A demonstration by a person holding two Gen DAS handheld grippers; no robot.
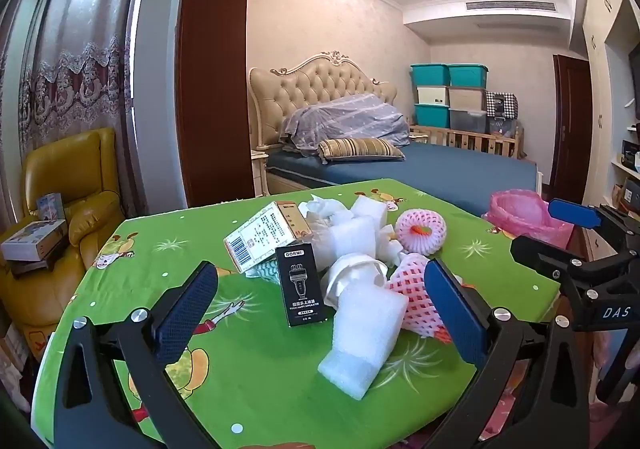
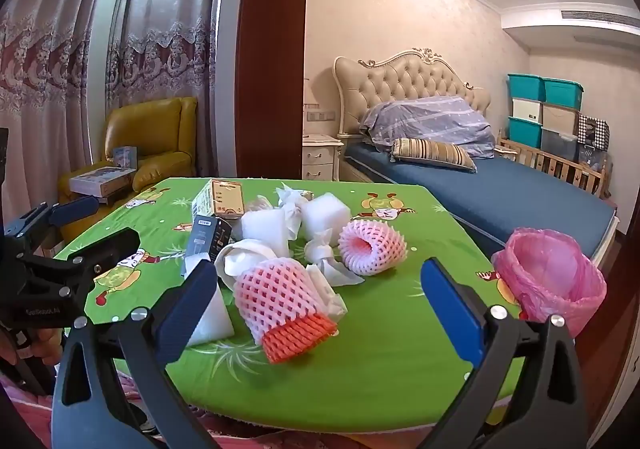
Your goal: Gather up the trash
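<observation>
A heap of trash lies on the green cartoon tablecloth [image 1: 248, 389]: a black box [image 1: 298, 285], a beige carton [image 1: 264, 235], a white foam sleeve [image 1: 364, 333], crumpled tissue [image 2: 292, 201] and two pink foam fruit nets [image 2: 280, 301] [image 2: 372, 251]. A bin lined with a pink bag [image 2: 552, 281] stands at the table's right edge. My left gripper [image 1: 322, 309] is open near the front edge, level with the foam sleeve and touching nothing. My right gripper [image 2: 320, 309] is open too, facing the nearer pink net, nothing held. Each gripper shows at the side of the other's view.
A yellow armchair [image 1: 80, 185] with flat boxes on it stands left of the table. Behind the table are a dark wooden post [image 1: 216, 69] and a bed [image 2: 480, 185], with stacked storage boxes [image 1: 448, 97] at the far wall.
</observation>
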